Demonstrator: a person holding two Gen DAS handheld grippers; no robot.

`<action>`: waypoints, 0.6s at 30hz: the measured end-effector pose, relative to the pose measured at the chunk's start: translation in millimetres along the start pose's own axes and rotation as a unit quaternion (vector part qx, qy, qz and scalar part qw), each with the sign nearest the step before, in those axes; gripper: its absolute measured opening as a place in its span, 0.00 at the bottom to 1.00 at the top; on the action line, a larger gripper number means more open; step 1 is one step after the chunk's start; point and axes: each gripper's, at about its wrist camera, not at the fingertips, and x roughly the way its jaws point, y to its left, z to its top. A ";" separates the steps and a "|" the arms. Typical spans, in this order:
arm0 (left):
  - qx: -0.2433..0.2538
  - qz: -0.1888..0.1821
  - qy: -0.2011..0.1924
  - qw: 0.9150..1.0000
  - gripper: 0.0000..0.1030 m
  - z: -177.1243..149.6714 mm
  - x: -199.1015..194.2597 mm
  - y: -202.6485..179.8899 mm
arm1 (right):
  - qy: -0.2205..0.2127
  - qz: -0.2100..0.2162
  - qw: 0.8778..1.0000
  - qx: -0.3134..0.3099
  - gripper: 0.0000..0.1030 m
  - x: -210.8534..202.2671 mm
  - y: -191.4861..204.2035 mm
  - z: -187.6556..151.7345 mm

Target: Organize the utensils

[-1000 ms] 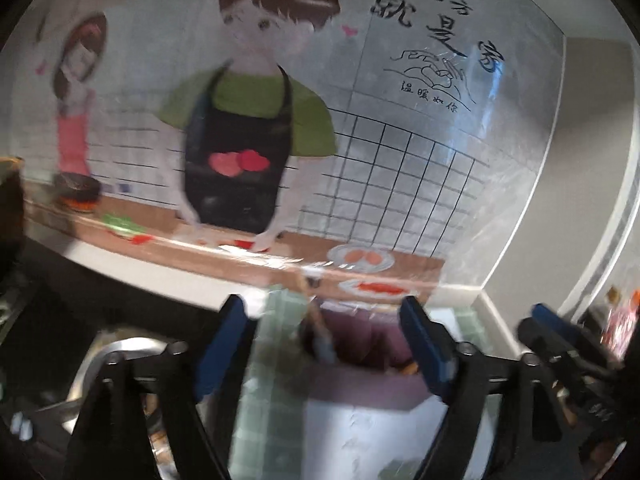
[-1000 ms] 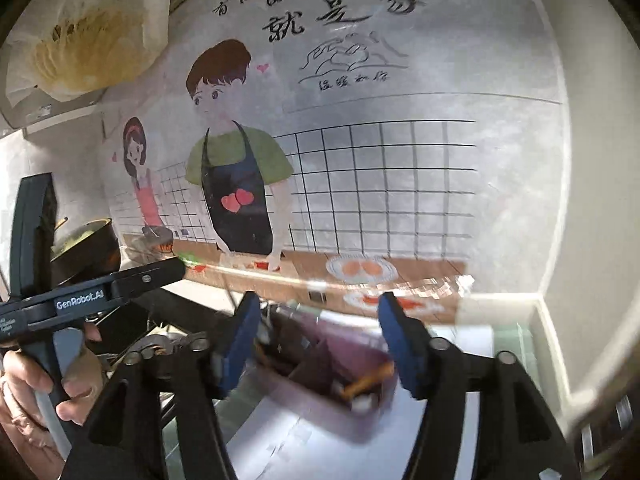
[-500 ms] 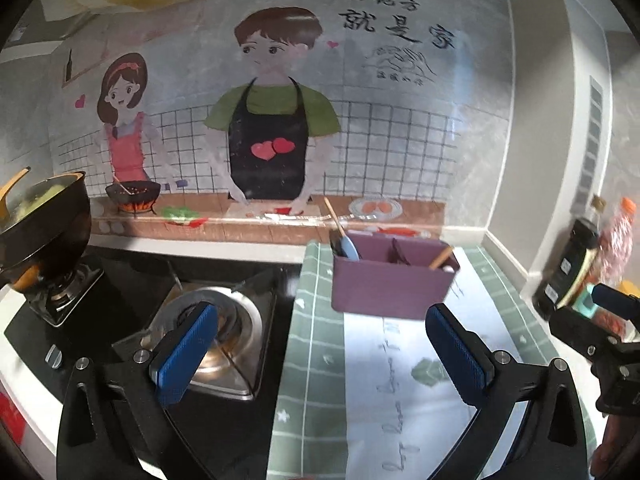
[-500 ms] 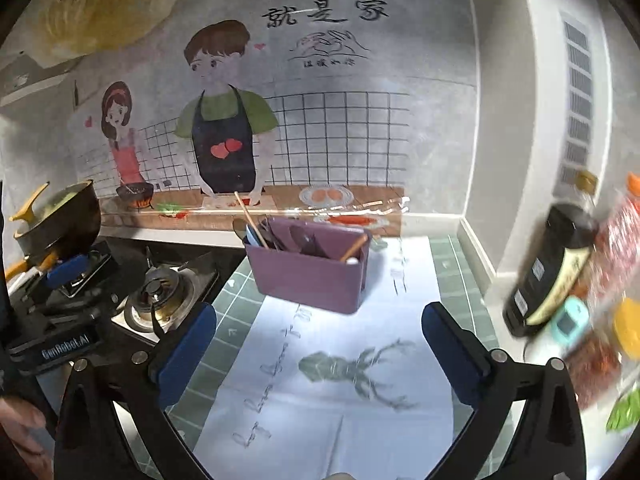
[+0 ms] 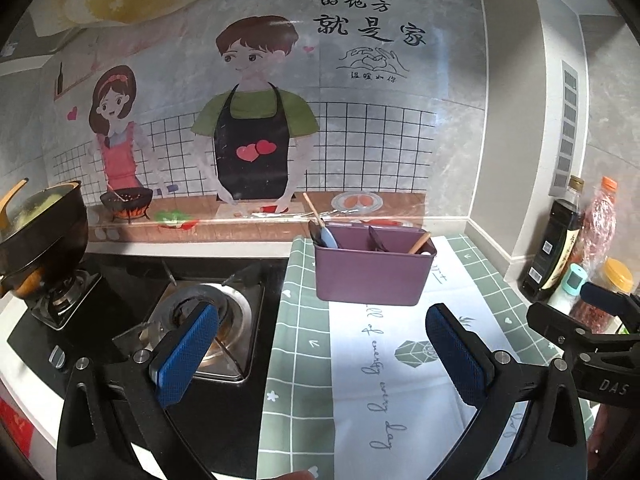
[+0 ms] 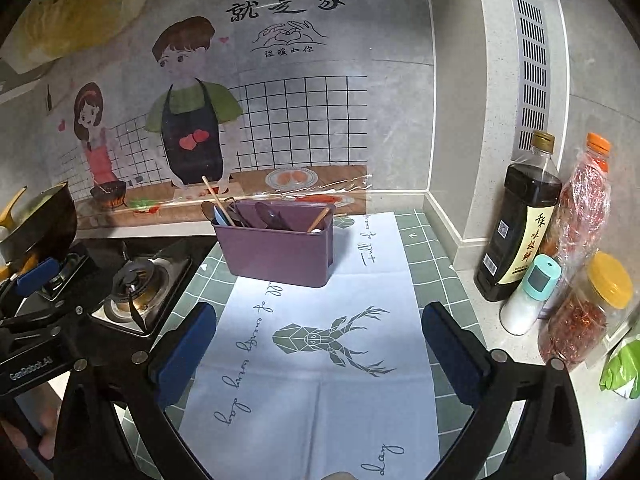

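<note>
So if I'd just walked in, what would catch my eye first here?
Probably the big cartoon mural of a cook in a black apron, covering the back wall. Below it a purple utensil caddy stands on the deer-print mat, holding spoons and a chopstick. Left of the mat, a dark pot sits on the gas stove; both open tools hang empty.

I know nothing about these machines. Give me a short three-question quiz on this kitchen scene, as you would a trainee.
1. True or false: the left tool is clamped on a spoon.
2. What colour is the utensil box?
3. What lies directly under the utensil box? A) the stove B) the mat C) the black pan

Key: 1. False; both it and the right tool stand open and empty. 2. Purple. 3. B.
</note>
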 end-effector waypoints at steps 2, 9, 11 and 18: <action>0.000 0.000 0.001 1.000 1.00 -0.3 -1.0 -0.5 | 0.000 0.001 1.000 -0.002 0.99 -0.1 0.1 -0.4; 0.000 -0.007 0.005 1.000 1.00 -2.1 -4.1 -1.4 | -0.001 -0.001 1.000 -0.009 0.99 -2.8 2.5 -1.2; -0.001 -0.007 0.006 1.000 1.00 -2.5 -4.6 -1.4 | -0.001 -0.001 1.000 -0.010 0.99 -3.7 2.7 -1.7; 0.003 -0.008 0.005 1.000 1.00 -3.4 -6.2 -2.9 | -0.003 0.001 1.000 -0.012 0.99 -6.1 3.1 -2.5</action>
